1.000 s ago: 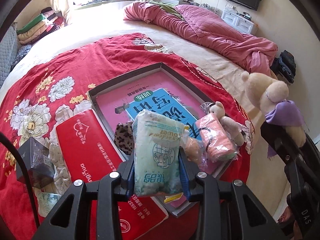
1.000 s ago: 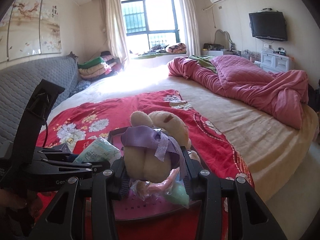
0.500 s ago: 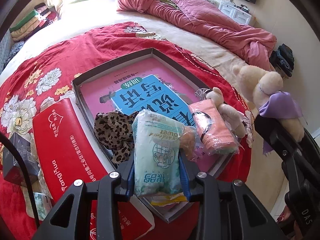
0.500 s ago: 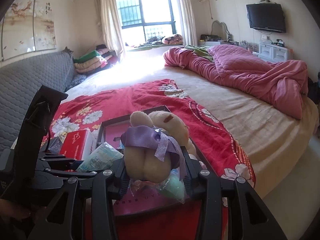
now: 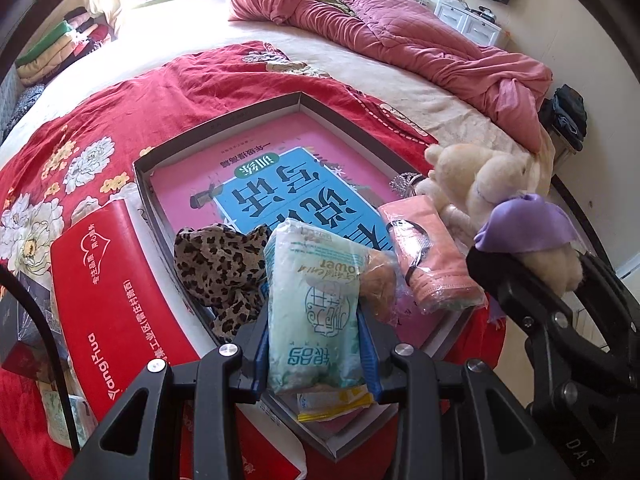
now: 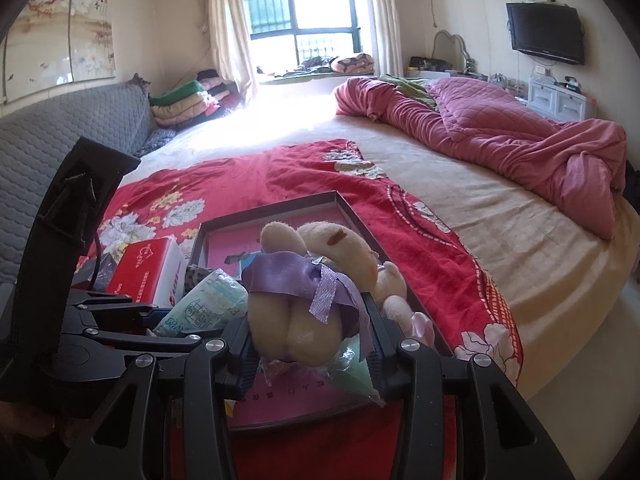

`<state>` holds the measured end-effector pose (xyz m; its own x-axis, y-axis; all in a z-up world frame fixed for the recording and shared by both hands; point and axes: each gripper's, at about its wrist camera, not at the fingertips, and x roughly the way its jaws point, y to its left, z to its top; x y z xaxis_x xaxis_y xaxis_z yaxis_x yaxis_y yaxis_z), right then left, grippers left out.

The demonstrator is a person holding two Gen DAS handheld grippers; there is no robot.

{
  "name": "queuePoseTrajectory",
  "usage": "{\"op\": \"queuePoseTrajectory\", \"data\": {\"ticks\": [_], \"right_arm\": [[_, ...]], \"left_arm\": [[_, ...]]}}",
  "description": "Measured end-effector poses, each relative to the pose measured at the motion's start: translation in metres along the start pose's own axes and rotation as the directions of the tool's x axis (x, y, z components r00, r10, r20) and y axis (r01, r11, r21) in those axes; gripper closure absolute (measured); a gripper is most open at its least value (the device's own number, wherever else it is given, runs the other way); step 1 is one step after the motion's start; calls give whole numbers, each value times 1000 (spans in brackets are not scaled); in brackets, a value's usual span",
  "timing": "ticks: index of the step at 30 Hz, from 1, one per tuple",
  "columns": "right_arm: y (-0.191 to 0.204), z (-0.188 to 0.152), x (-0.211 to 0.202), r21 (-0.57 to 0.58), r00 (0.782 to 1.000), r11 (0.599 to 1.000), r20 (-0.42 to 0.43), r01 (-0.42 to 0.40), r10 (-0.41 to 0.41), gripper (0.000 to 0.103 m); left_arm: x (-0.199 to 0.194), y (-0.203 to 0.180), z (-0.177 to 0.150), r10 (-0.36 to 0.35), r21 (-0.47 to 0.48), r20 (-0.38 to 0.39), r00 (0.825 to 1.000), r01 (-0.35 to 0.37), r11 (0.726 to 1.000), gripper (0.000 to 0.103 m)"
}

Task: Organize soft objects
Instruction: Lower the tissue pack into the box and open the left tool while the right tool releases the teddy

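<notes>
My left gripper (image 5: 314, 344) is shut on a pale green tissue pack (image 5: 316, 300) and holds it over the near corner of a grey tray (image 5: 224, 126) lined with a pink and blue book. My right gripper (image 6: 310, 344) is shut on a cream plush rabbit with a purple ribbon (image 6: 316, 280), held over the tray's right side; the rabbit also shows in the left wrist view (image 5: 500, 204). In the tray lie a leopard-print cloth (image 5: 220, 264), a wrapped pink towel (image 5: 430, 256) and a small plush toy (image 5: 434, 196).
A red tissue box (image 5: 108, 288) lies left of the tray on the red floral blanket (image 5: 120, 112). A dark box (image 5: 20, 320) sits at the far left. A pink quilt (image 5: 420, 40) is heaped at the back. A grey sofa (image 6: 48, 128) stands left.
Both grippers have moved forward and lower toward the tray, each with its object still held. The leopard cloth has come into fuller view beside the tissue pack.
</notes>
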<state>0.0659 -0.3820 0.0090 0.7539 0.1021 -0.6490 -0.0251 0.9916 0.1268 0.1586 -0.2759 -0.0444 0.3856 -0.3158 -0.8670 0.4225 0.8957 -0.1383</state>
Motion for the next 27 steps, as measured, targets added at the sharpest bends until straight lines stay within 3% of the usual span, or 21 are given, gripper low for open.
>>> {"op": "queuePoseTrajectory", "data": {"ticks": [17, 23, 27], "right_arm": [[-12, -9, 38, 7, 995, 1000, -98, -13, 14, 56], [-14, -10, 41, 22, 995, 999, -96, -25, 27, 49], [-14, -9, 35, 16, 996, 1000, -83, -13, 14, 40]], "left_arm": [[3, 2, 5, 11, 6, -1, 1000, -11, 1000, 66], [4, 3, 7, 13, 2, -3, 1000, -13, 1000, 65], [4, 4, 8, 8, -7, -3, 1000, -8, 1000, 65]]}}
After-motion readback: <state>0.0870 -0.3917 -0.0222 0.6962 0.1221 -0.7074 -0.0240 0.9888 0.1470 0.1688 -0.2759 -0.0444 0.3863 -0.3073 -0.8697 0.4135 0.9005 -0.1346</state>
